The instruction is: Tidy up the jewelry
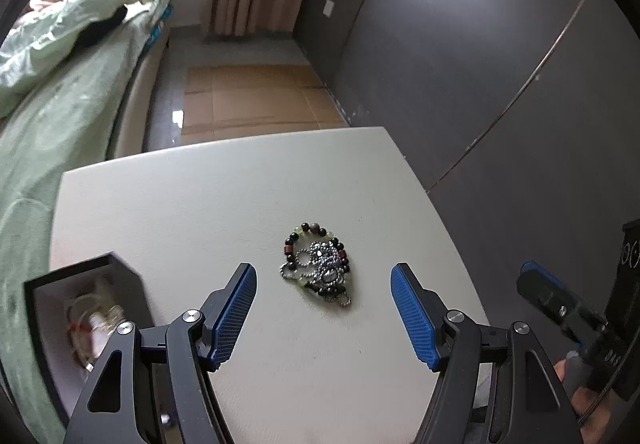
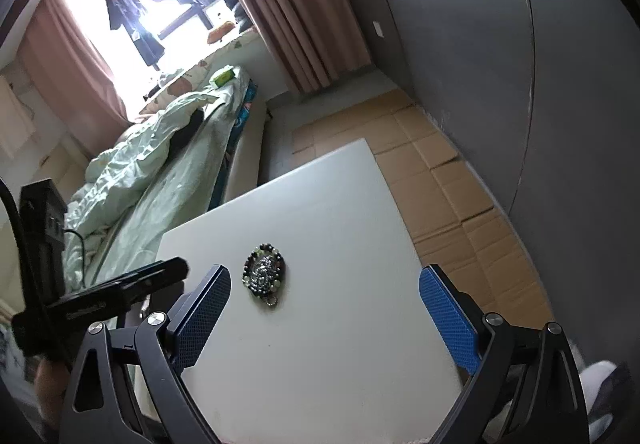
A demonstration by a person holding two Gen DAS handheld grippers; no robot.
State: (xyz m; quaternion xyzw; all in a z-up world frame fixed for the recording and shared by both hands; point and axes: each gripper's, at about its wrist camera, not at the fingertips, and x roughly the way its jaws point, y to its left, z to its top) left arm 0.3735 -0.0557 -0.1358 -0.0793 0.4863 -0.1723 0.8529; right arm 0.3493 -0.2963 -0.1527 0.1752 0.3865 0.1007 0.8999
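Note:
A tangle of jewelry (image 1: 320,264), a dark beaded bracelet with a silver ball chain piled on it, lies on the white table (image 1: 224,196). My left gripper (image 1: 324,276) is open and empty, its blue pads on either side of the pile and just short of it. A black box (image 1: 86,320) with pale jewelry inside sits at the table's left front. My right gripper (image 2: 325,280) is open and empty above the table, with the jewelry pile (image 2: 265,276) ahead and left of its middle. The right gripper's fingers (image 1: 548,292) show at the right edge of the left wrist view.
A bed with green bedding (image 2: 160,164) stands left of the table. Cardboard sheets (image 2: 448,180) cover the floor beyond and to the right. A grey wall (image 1: 460,44) runs along the right side. Pink curtains (image 2: 296,4) hang by the window.

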